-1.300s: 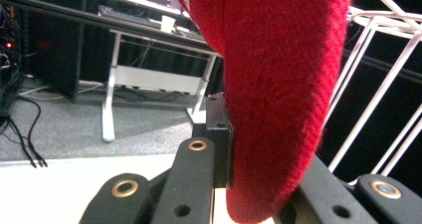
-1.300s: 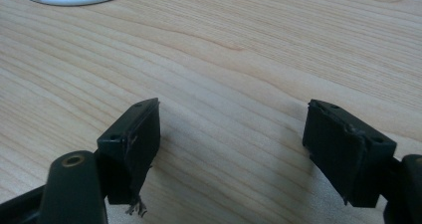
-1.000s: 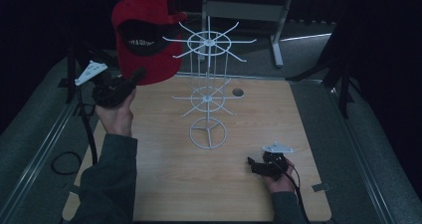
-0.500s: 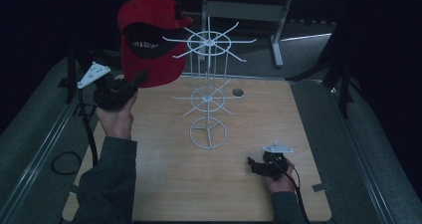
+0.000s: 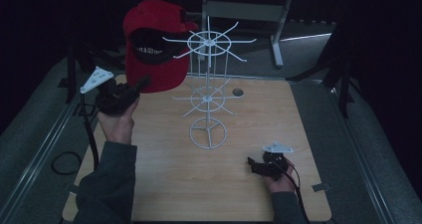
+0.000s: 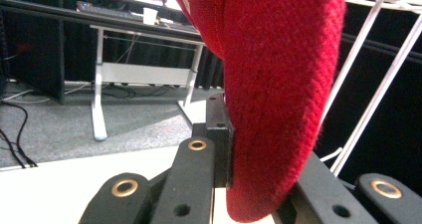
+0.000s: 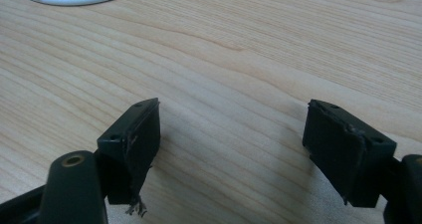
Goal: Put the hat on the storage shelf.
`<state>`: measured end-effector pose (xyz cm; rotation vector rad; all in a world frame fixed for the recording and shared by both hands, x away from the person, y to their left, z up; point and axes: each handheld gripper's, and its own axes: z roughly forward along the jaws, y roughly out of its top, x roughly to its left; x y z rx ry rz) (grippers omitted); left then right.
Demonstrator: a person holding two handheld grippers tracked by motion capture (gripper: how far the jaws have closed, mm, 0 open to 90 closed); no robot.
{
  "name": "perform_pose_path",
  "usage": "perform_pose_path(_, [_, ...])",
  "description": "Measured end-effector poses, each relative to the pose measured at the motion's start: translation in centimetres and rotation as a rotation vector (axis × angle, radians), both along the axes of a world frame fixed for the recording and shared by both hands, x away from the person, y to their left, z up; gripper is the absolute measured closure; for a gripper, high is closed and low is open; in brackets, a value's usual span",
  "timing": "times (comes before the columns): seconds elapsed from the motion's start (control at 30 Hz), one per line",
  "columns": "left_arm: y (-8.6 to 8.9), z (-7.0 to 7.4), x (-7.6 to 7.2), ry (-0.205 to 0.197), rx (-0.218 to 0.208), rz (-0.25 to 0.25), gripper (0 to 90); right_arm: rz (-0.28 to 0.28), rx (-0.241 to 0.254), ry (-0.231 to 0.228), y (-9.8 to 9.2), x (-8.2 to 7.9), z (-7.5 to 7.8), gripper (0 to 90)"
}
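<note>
Left gripper [image 5: 142, 82]: we see it clamped on the red cap [image 5: 152, 45], raised beside the white wire rack [image 5: 208, 87].
Right gripper [image 7: 231, 134]: we see its jaws apart, low over the bench [image 5: 239, 184].

A red knitted cap [image 5: 154, 45] with a black inner lining is held up above the far left part of the wooden table [image 5: 164, 174], its opening turned toward the camera. Its lower edge is clamped between the jaws of the left gripper [image 5: 142, 82]. It is positioned just beside the top tier of a white wire rack [image 5: 206, 92], whose round base stands on the table.
</note>
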<state>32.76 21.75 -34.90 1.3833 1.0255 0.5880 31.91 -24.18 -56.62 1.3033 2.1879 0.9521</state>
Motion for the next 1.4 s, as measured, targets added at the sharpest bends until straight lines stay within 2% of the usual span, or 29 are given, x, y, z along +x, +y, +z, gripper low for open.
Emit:
perform_pose_path(0.4, [-0.4,-0.5,-0.1,0.015,0.052,-0.001,85.3,0.001,-0.001,-0.001,0.0,0.0,0.0,22.7])
perform_pose_path(0.63, [0.1,-0.3,-0.8,-0.001,0.052,0.021,85.4,0.001,-0.001,0.0,0.0,0.0,0.0,22.7])
perform_pose_path(0.77, [0.3,-0.4,-1.1,0.004,0.073,0.031,85.3,0.001,-0.001,0.0,0.0,0.0,0.0,22.7])
perform_pose_path(0.9, [0.3,-0.9,-1.2,0.019,0.091,0.038,85.3,0.001,-0.001,0.0,0.0,0.0,0.0,22.7])
perform_pose_path(1.03, [-0.1,-1.6,-1.1,0.041,0.126,0.036,85.3,0.001,-0.001,-0.001,0.0,0.0,0.0,22.7])
perform_pose_path(1.4, [-1.7,-3.6,-1.0,0.076,0.207,0.027,84.9,0.001,-0.002,0.001,0.0,0.0,0.0,22.7])
